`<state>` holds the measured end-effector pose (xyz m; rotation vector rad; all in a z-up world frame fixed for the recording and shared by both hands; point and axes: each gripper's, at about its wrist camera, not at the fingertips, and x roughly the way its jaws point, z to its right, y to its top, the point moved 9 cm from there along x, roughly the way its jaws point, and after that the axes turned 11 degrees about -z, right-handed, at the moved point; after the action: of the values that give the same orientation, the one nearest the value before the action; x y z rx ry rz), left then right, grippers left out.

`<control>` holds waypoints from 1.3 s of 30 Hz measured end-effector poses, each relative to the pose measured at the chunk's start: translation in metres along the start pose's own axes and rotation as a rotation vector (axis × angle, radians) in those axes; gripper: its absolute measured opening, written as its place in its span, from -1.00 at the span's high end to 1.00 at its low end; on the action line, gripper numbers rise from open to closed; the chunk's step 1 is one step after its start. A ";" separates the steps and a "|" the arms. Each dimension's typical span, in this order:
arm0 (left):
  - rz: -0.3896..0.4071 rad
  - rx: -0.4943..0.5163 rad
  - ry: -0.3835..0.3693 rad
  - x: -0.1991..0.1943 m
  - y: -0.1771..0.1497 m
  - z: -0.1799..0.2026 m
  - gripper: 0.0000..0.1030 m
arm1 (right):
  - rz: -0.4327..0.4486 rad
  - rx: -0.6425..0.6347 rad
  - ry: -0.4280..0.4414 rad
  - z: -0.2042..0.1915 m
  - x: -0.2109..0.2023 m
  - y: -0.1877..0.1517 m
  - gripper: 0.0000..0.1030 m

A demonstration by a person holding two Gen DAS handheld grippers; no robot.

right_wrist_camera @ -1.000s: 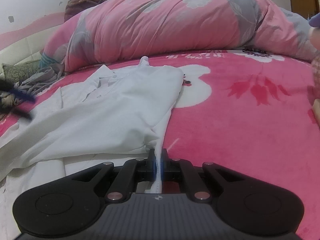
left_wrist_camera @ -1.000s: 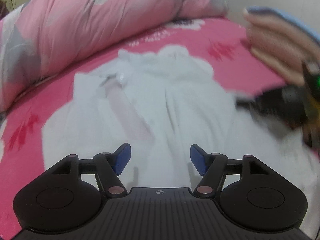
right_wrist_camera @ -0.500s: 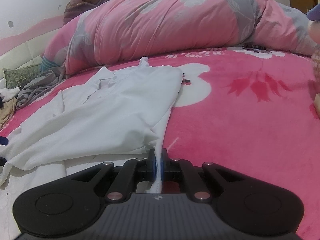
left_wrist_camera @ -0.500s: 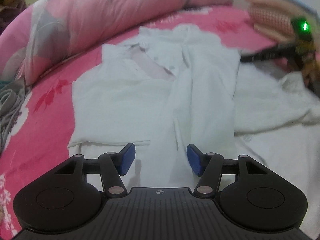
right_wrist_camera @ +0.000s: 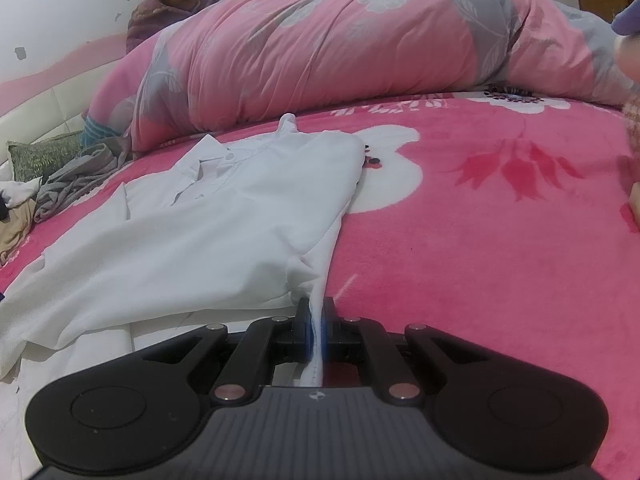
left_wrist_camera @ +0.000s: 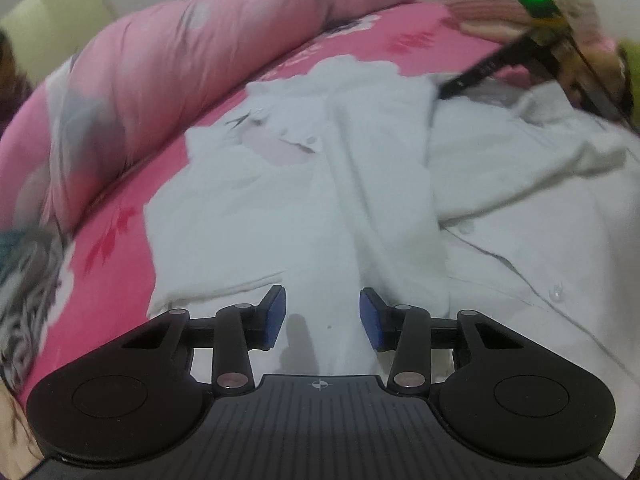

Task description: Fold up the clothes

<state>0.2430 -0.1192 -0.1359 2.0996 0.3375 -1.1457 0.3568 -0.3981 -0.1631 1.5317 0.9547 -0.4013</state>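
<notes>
A white button-up shirt (left_wrist_camera: 304,200) lies spread on the pink flowered bed, one side folded over its middle. My left gripper (left_wrist_camera: 322,316) hovers low over the shirt's lower part; its jaws are closing, blue pads apart, with flat cloth below but nothing pinched. My right gripper (right_wrist_camera: 316,320) is shut on the white shirt's (right_wrist_camera: 208,232) edge, a thin strip of cloth running up between the pads. In the left wrist view the right gripper (left_wrist_camera: 496,64) shows at the far right edge of the shirt, with a green light on it.
A rolled pink and grey duvet (right_wrist_camera: 340,44) lies along the back of the bed. Grey and beige clothes (right_wrist_camera: 68,184) are heaped at the left. A person (right_wrist_camera: 172,4) sits behind the duvet. Pink blanket (right_wrist_camera: 500,240) lies bare to the right.
My left gripper has moved back along the shirt toward its lower part and sunk closer to it, and its pads have drawn nearer together. The right gripper has kept its grip and place.
</notes>
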 end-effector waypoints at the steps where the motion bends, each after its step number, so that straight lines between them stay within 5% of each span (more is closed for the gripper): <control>1: -0.009 -0.001 -0.001 0.003 -0.002 0.000 0.18 | 0.000 0.001 0.000 0.000 0.000 0.000 0.94; 12: -0.022 -0.124 -0.101 0.016 -0.011 -0.020 0.98 | 0.000 0.002 0.004 0.000 0.000 0.000 0.94; 21: -0.063 -0.294 -0.055 0.026 -0.029 -0.066 1.00 | 0.000 0.004 0.006 0.000 0.000 -0.001 0.94; 25: -0.020 -0.334 -0.144 0.006 -0.021 -0.061 0.98 | 0.000 0.006 0.009 0.001 0.000 -0.001 0.94; 28: -0.016 -0.270 -0.157 0.001 -0.015 -0.043 0.40 | 0.000 0.006 0.008 0.001 0.000 -0.001 0.94; 32: -0.077 -0.187 -0.113 0.016 -0.021 -0.027 0.30 | 0.000 0.006 0.008 0.001 -0.001 -0.001 0.94; 34: -0.062 -0.209 -0.123 0.017 -0.021 -0.029 0.58 | 0.000 0.007 0.008 0.001 -0.001 -0.001 0.94; 35: -0.063 -0.227 -0.121 0.017 -0.021 -0.032 0.90 | 0.000 0.007 0.008 0.000 0.000 -0.001 0.94; 39: -0.056 -0.330 -0.150 0.012 -0.025 -0.051 1.00 | 0.000 0.007 0.008 0.000 0.000 0.000 0.94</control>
<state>0.2694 -0.0672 -0.1391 1.7173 0.4816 -1.1837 0.3564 -0.3987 -0.1632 1.5414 0.9604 -0.3990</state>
